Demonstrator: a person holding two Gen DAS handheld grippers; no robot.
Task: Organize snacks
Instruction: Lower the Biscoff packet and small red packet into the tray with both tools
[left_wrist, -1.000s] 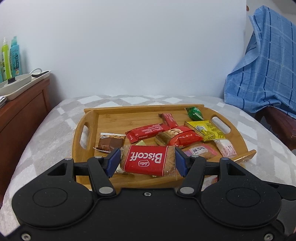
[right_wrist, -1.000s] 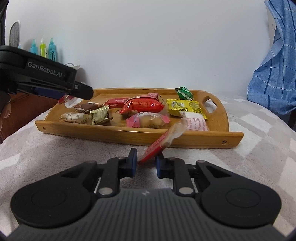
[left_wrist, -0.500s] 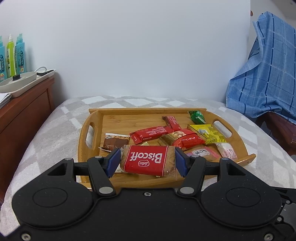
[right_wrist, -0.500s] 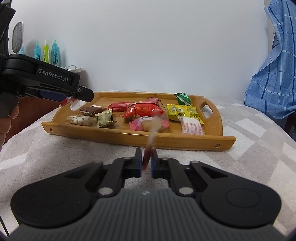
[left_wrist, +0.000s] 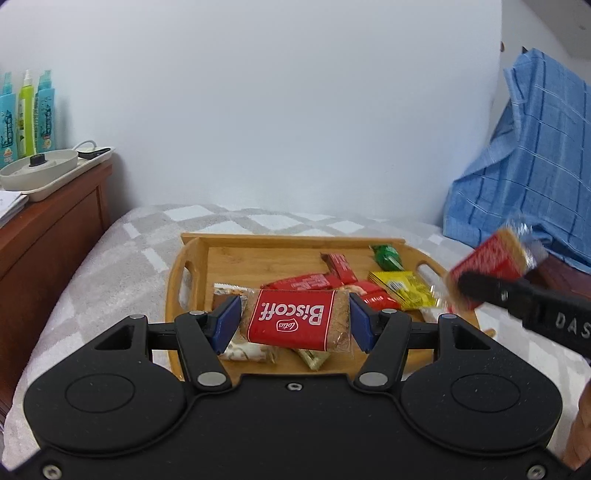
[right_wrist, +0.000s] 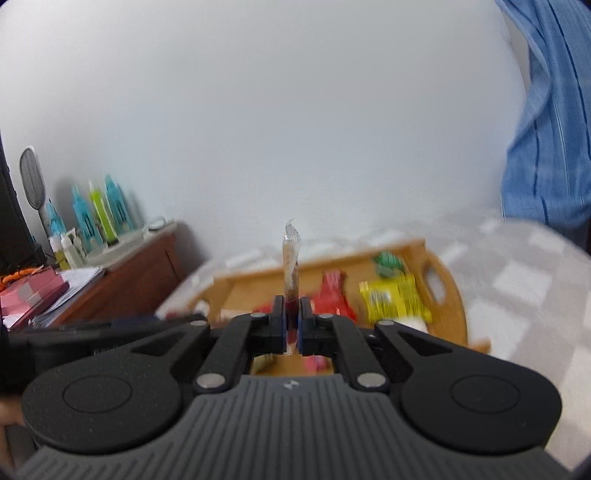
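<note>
Biscoff packet (left_wrist: 297, 319) sits crosswise between the left gripper's (left_wrist: 293, 321) blue fingers (left_wrist: 227, 323), clamped at its two short ends and held above the near rim of the wooden tray (left_wrist: 173, 288), label facing the camera, probably so it can be set down flat. A second red biscuit packet (right_wrist: 290, 273) is pinched edge-on in the right gripper (right_wrist: 291, 325), fingers nearly together on its thin side, so it stands upright over the tray. The other snacks (yellow packet (left_wrist: 404, 290), green candy (left_wrist: 386, 256), red wrappers) lie loose in the tray, on the checked bed cover (left_wrist: 110, 266).
</note>
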